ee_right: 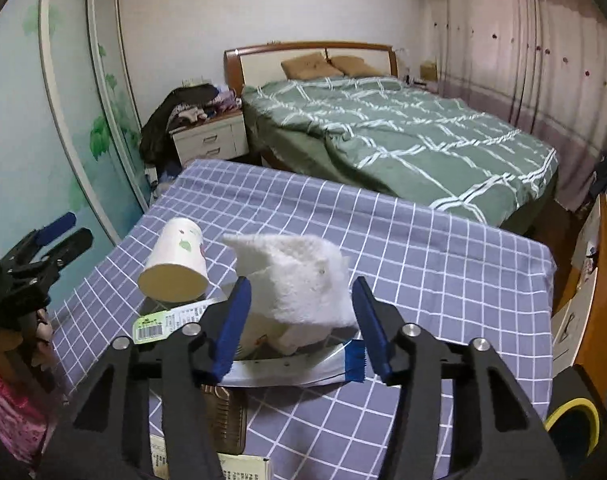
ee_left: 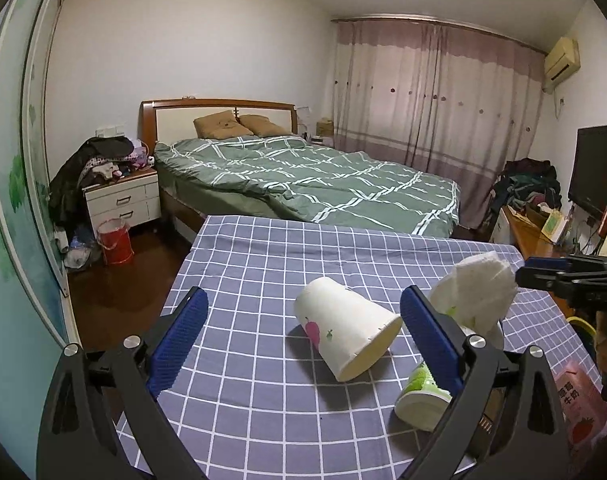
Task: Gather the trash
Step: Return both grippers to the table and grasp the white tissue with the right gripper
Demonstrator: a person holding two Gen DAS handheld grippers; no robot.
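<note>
A white paper cup [ee_left: 349, 338] lies on its side on the blue checked tablecloth [ee_left: 263, 280], between the open blue-padded jaws of my left gripper [ee_left: 303, 328]. A second cup with green print [ee_left: 421, 394] lies behind the left gripper's right finger. A crumpled white tissue [ee_left: 479, 292] stands on a cup beyond it. In the right wrist view my right gripper [ee_right: 301, 320] is open, its pads on either side of the tissue [ee_right: 299, 280], apparently not pressing it. The lying cup [ee_right: 175, 268] shows at left. A silver wrapper [ee_right: 287, 368] and a barcode label [ee_right: 151, 330] lie under the gripper.
A pink snack packet [ee_left: 581, 408] lies at the table's right edge. A bed with a green quilt [ee_left: 323, 176] stands beyond the table. A red bucket [ee_left: 114, 242] sits on the floor by the nightstand [ee_left: 123, 200]. A yellow-rimmed bin [ee_right: 575, 424] is at the right.
</note>
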